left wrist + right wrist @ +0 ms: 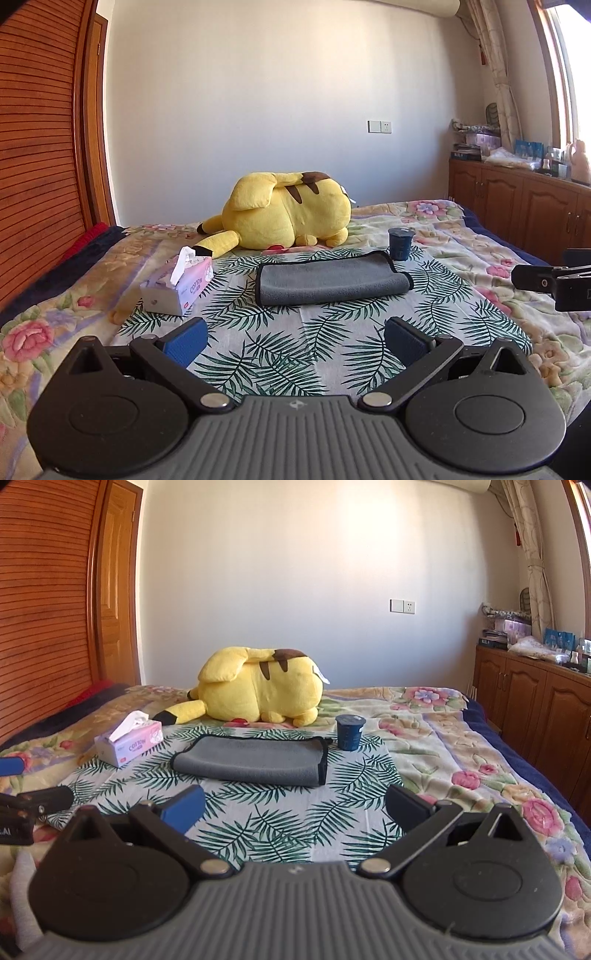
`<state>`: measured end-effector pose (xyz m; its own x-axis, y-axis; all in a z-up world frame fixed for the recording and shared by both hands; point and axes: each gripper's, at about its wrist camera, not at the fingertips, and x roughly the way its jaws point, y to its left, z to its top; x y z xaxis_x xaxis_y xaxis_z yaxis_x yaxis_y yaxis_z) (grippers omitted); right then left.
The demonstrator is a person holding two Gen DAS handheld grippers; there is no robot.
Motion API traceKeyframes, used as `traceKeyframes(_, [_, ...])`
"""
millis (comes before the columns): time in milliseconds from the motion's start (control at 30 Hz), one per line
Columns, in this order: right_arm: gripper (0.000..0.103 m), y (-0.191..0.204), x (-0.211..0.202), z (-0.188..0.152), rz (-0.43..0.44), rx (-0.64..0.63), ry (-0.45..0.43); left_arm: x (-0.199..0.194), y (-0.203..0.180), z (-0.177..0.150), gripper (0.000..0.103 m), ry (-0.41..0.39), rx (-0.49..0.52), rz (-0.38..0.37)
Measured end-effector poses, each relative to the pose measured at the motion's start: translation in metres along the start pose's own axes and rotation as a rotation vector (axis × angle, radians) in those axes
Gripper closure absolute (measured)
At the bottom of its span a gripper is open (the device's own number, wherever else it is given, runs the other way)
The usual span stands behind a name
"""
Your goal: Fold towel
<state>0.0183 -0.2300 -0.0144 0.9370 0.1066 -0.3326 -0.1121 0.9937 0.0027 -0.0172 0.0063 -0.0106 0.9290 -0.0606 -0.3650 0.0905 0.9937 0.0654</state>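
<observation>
A grey towel with black trim (330,280) lies folded over on a palm-leaf cloth (295,350) on the bed; it also shows in the right wrist view (255,759). My left gripper (295,341) is open and empty, held back from the towel's near edge. My right gripper (293,812) is open and empty, also short of the towel. The right gripper's side shows at the right edge of the left wrist view (554,282). The left gripper's side shows at the left edge of the right wrist view (26,805).
A yellow plush toy (291,212) lies behind the towel. A tissue box (179,284) stands left of it. A dark blue cup (400,243) stands at its far right corner. Wooden cabinets (517,206) line the right wall; a wooden wardrobe (40,147) stands left.
</observation>
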Motion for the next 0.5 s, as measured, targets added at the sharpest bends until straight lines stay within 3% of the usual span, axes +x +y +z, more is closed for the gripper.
traceKeyframes(500, [0.0, -0.0016, -0.0026, -0.0003, -0.006, 0.002, -0.016, -0.004, -0.0001, -0.0006, 0.016, -0.019, 0.015, 0.01])
